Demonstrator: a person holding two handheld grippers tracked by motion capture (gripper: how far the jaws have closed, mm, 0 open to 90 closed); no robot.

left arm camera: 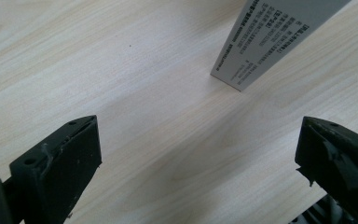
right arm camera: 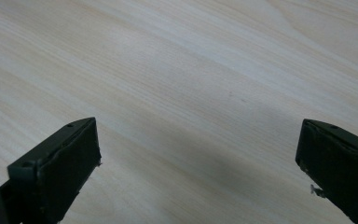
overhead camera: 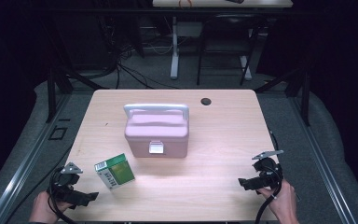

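Both tools idle, jaws wide, empty: left tool (overhead camera: pixel 81 198), right tool (overhead camera: pixel 247 183). Small green-and-white carton (overhead camera: pixel 114 171) on light wooden table (overhead camera: pixel 223 140), just beside left tool. I'd judge approach step; next: centre left jaws over carton, close.

my left gripper (overhead camera: pixel 81 198) and right gripper (overhead camera: pixel 249 183) are black, each topped with a grey three-cornered plate and trailing a looping black cable.

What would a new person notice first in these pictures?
First, the pink box with its pale handle and front latch, closed, in the middle of the wooden table. Next, the green carton near the front left, close to the left gripper. The right gripper rests at the front right; both have open fingers holding nothing.
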